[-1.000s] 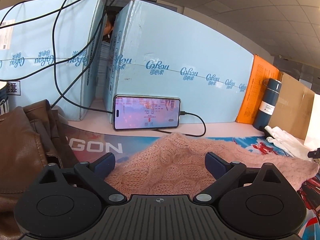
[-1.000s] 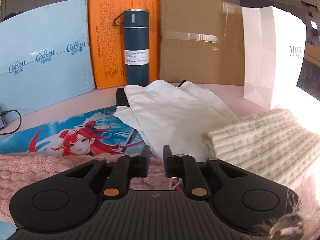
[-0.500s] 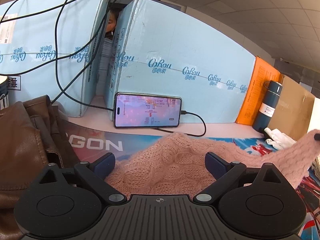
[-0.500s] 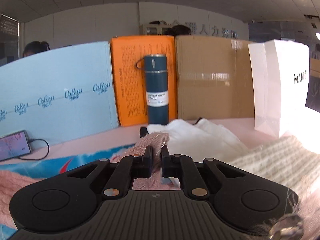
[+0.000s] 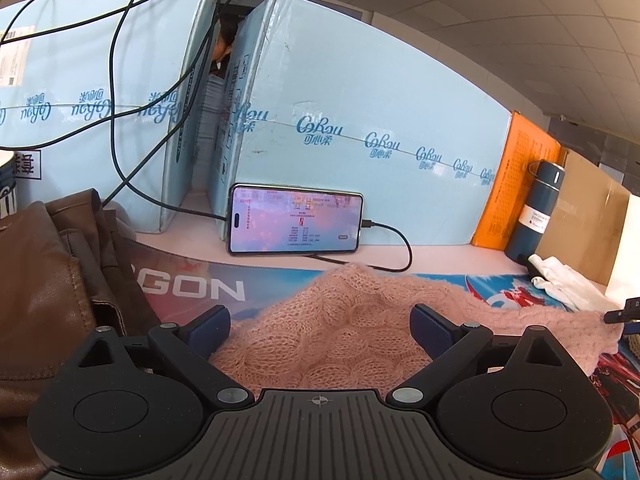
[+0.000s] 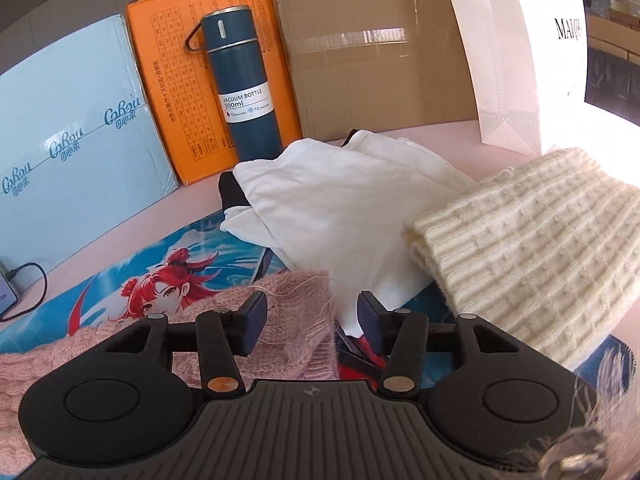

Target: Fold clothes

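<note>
1. We find the left tool with its jaws spread wide, gripping nothing; the pink knit sweater lies bunched between and under its blue pads.
2. We find the right tool with its jaws parted to a moderate gap, clamping nothing. The sweater's fuzzy end sits in that gap against the left pad, with loose fibres standing up from it.
3. In the left wrist view the sweater stretches from the tool toward 3 o'clock across the printed mat, which covers the table.
4. At 9 o'clock in the same view a brown leather jacket is heaped beside the left tool.
5. At 12 o'clock a phone with a lit screen leans on its long edge against a pale blue box, and a cable is plugged into its right end.
6. In the right wrist view a white garment lies crumpled at 12 o'clock beyond the tool, partly on the mat.
7. At 2 o'clock a cream ribbed knit rests folded, overlapping the white garment's right edge.
8. At 11 o'clock a dark blue vacuum bottle stands upright before an orange box; a brown carton and a white paper bag stand to its right.
</note>
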Tool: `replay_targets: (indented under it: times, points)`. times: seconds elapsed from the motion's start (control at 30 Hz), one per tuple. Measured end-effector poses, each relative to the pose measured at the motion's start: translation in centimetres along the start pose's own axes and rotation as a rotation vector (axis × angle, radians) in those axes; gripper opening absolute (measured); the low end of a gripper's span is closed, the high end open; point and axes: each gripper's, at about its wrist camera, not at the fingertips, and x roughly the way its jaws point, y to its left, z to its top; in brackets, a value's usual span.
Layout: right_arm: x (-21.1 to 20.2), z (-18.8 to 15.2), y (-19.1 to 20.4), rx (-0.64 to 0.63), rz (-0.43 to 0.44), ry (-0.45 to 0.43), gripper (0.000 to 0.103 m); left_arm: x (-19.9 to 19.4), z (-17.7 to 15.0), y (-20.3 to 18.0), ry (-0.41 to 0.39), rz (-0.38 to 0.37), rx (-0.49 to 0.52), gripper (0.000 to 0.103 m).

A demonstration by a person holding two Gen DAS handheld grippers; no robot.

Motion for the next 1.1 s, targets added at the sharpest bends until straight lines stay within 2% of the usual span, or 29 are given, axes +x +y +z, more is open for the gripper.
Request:
replay_targets:
  times: [0.13,0.2,0.27,0.3,0.4,0.53,0.57,0.67,0.8,0.87,0.97,1.1]
  points:
    - [1.1,-1.1,0.6,0.023,-0.008,0.063,0.048,-0.1,0.0,0.1,-0.004,0.000,-0.004,0.098]
    - [1.0,-2.1,1.9,-0.058,-0.040,0.005,0.044,-0.1,0.0,0.2,-0.005,-0.001,-0.010,0.098]
    - [0.5,-3.1,2.8,-0.140,-0.015,-0.033,0.018,-0.1,0.0,0.2,-0.003,-0.001,-0.015,0.098]
    - [0.1,-3.0,2.7,-0.132,0.007,-0.042,0.015,-0.1,0.0,0.3,-0.003,-0.002,-0.018,0.098]
    - [-1.4,-2.9,2.1,-0.099,0.067,-0.082,0.013,-0.2,0.0,0.3,-0.008,-0.005,-0.023,0.098]
    - [-5.4,-1.7,0.2,-0.037,0.114,-0.190,0.013,-0.2,0.0,0.3,-0.009,-0.007,-0.026,0.098]
    - [-6.3,-1.5,-0.1,-0.035,0.105,-0.214,0.013,-0.3,0.0,0.3,-0.011,-0.010,-0.025,0.098]
    - [-7.9,-0.9,-1.4,-0.044,0.007,-0.276,0.013,-0.3,0.0,0.2,-0.013,-0.020,-0.020,0.098]
    - [-7.9,-0.7,-2.6,0.016,0.007,-0.253,0.013,-0.2,-0.1,-0.1,-0.006,-0.031,-0.009,0.098]
    - [-7.9,-1.1,-1.9,0.016,0.087,-0.256,0.013,-0.3,-0.1,-0.1,-0.007,-0.032,-0.008,0.098]
    - [-7.8,-1.7,0.1,0.042,0.235,-0.216,0.013,-0.3,-0.1,0.0,-0.009,-0.032,-0.017,0.098]
    - [-6.6,-2.6,4.1,0.015,0.348,-0.136,0.013,-0.3,-0.1,0.2,-0.006,-0.032,-0.028,0.098]
